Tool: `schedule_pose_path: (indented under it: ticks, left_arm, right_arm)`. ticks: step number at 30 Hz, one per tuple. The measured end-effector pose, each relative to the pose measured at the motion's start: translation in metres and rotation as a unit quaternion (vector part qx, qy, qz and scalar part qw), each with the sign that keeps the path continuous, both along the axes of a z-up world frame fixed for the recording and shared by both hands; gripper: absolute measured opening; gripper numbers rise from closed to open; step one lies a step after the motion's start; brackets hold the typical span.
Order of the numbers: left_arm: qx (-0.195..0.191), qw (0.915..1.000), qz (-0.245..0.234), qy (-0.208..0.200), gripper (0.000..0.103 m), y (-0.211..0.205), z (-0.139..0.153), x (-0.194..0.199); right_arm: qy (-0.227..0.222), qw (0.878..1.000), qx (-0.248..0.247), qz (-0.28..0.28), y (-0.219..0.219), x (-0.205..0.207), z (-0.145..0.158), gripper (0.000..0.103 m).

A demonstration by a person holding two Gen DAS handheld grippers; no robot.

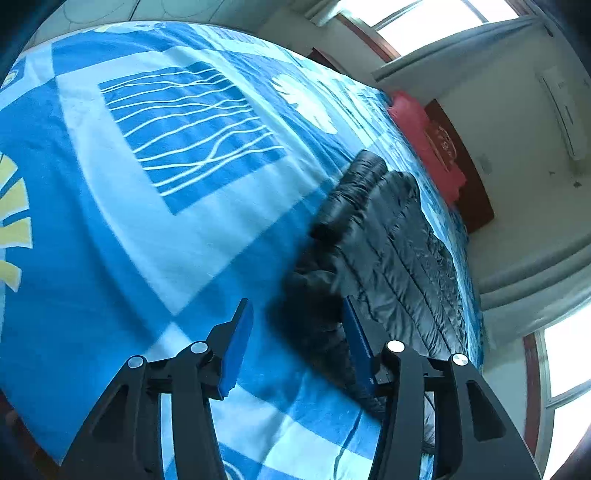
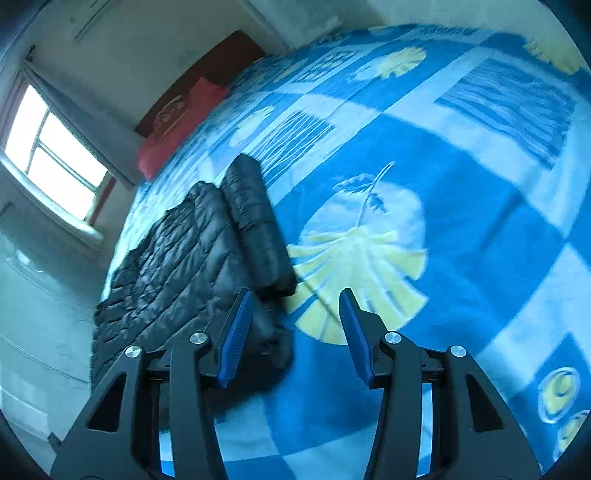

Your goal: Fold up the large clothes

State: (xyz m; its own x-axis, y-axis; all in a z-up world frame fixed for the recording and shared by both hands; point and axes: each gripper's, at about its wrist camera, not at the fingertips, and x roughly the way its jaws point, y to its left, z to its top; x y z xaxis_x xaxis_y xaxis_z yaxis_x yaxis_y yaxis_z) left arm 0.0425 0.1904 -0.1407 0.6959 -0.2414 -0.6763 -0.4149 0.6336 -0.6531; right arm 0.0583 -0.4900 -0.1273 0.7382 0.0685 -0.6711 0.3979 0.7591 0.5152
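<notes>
Two hand-held grippers hang above a bed, their blue-padded jaws parted and gripping nothing. In the left wrist view, the left gripper (image 1: pixel 297 325) fills the six o'clock foreground, its blue pads (image 1: pixel 236 350) standing apart; dark cloth lies in the gap, though whether either pad touches it cannot be told. That cloth belongs to a black quilted puffer jacket (image 1: pixel 391 243), the task's garment, which stretches from the gripper toward two o'clock along the bed's right-hand edge, a padded sleeve doubled over its upper end. The jacket lies on a blue blanket (image 1: pixel 147 229) patterned with pale squares, white wavy lines and yellow leaves. Beyond it, at about two o'clock, a red pillow (image 1: pixel 424 136) rests against a dark wooden headboard (image 1: pixel 476 192), with a bright window (image 1: pixel 424 14) at one o'clock.

In the right wrist view, the right gripper (image 2: pixel 295 321) also sits at six o'clock, jaws apart over the blanket (image 2: pixel 461 192) and a large yellow leaf print (image 2: pixel 354 266). The puffer jacket (image 2: pixel 177 258) lies at nine to ten o'clock, just beside the left-hand pad. Farther off, at eleven o'clock, are the red pillow (image 2: pixel 177 129) and headboard (image 2: pixel 221 59); a window (image 2: pixel 55 155) glows at nine o'clock.
</notes>
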Motion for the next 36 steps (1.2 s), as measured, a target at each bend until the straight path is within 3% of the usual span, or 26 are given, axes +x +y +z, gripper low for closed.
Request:
schedule_pose_path:
  ticks: [2, 5, 11, 15, 20, 30, 36]
  left_arm:
    - [-0.003, 0.9999, 0.011, 0.004, 0.05, 0.004, 0.0, -0.002]
    - [-0.01, 0.9998, 0.016, 0.002, 0.05, 0.007, 0.004, 0.0]
    - [-0.017, 0.9998, 0.003, -0.002, 0.051, 0.004, 0.015, 0.021]
    - [-0.022, 0.9997, -0.009, -0.009, 0.061, 0.002, 0.022, 0.048]
    - [-0.032, 0.9993, -0.01, -0.014, 0.066, 0.008, 0.019, 0.081]
    - [-0.033, 0.9985, -0.044, 0.003, 0.068, 0.02, -0.005, 0.14]
    - [-0.088, 0.9931, -0.078, 0.007, 0.068, 0.02, -0.02, 0.157]
  right_arm:
    - [-0.003, 1.0, -0.025, 0.013, 0.013, 0.006, 0.011, 0.035]
    - [-0.02, 0.997, -0.045, 0.06, 0.042, 0.025, 0.029, 0.031]
    - [-0.029, 0.983, -0.056, 0.175, 0.121, 0.08, 0.044, 0.031]
    - [-0.017, 0.971, -0.056, 0.231, 0.17, 0.123, 0.035, 0.031]
    - [0.005, 0.967, -0.052, 0.25, 0.202, 0.154, 0.017, 0.031]
    - [0.026, 0.965, -0.066, 0.251, 0.216, 0.168, -0.011, 0.03]
    - [0.03, 0.965, -0.071, 0.251, 0.219, 0.172, -0.019, 0.029]
